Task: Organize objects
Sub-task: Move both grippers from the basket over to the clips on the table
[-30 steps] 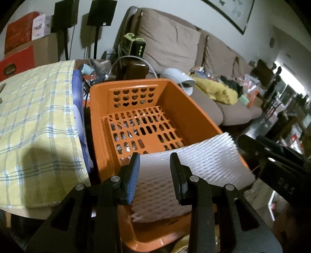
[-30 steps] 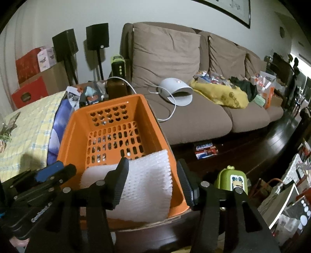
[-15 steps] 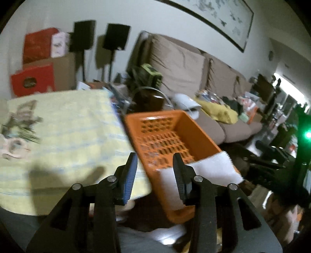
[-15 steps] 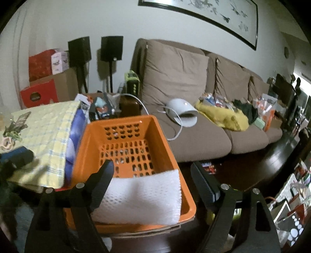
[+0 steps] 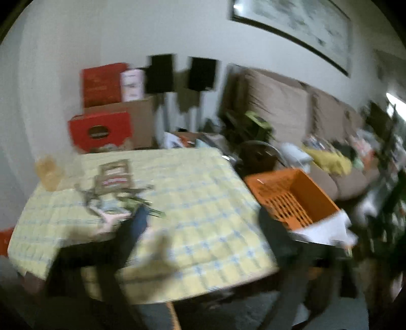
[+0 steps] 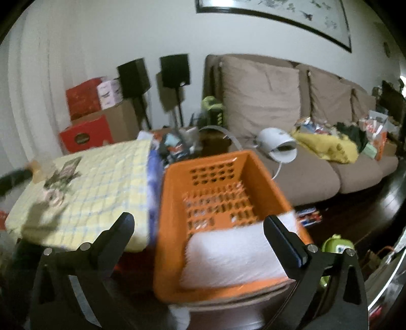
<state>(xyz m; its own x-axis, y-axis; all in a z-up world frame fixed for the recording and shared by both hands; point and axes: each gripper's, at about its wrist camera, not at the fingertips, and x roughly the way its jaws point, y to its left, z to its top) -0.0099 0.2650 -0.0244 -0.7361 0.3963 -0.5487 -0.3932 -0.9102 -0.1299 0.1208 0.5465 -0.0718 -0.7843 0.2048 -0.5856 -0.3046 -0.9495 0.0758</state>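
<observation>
The white foam net is left in the orange basket as sorted; the left gripper and right gripper, jaws just opened wide, hold nothing.

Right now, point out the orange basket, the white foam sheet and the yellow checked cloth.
orange basket [image 6: 175, 193]: right wrist view, on its left wall.
white foam sheet [image 6: 233, 256]: right wrist view, middle of the sheet lying in the basket.
yellow checked cloth [image 6: 109, 177]: right wrist view, a bare patch near its middle.

You are in a lived-in home living room: a cluttered beige sofa, speakers on stands, a framed painting, stacked gift boxes.
</observation>
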